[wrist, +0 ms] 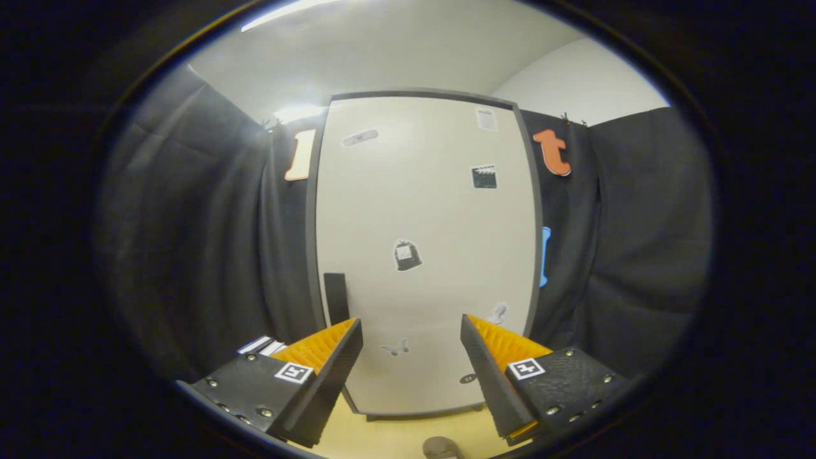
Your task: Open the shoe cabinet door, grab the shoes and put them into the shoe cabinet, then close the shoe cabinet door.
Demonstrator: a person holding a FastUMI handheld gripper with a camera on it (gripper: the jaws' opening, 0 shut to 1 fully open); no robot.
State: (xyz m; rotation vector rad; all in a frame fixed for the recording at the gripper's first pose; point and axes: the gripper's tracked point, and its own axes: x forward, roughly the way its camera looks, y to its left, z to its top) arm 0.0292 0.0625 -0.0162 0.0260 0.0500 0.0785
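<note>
I count one shoe cabinet point(424, 255), door shut | one dark handle point(336, 298) on its door | six stickers point(407, 255) on the door, as far as I can tell | one gripper point(411, 331); two fingers point(319, 347), spread apart, gripping nothing | one greyish object point(441, 447) on the floor; cannot identify

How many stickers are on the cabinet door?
7 visible on the cabinet door: two near the top, one upper right, one mid-door, two low between the open gripper's fingers, one near the bottom edge. The fingers may hide others.
</note>
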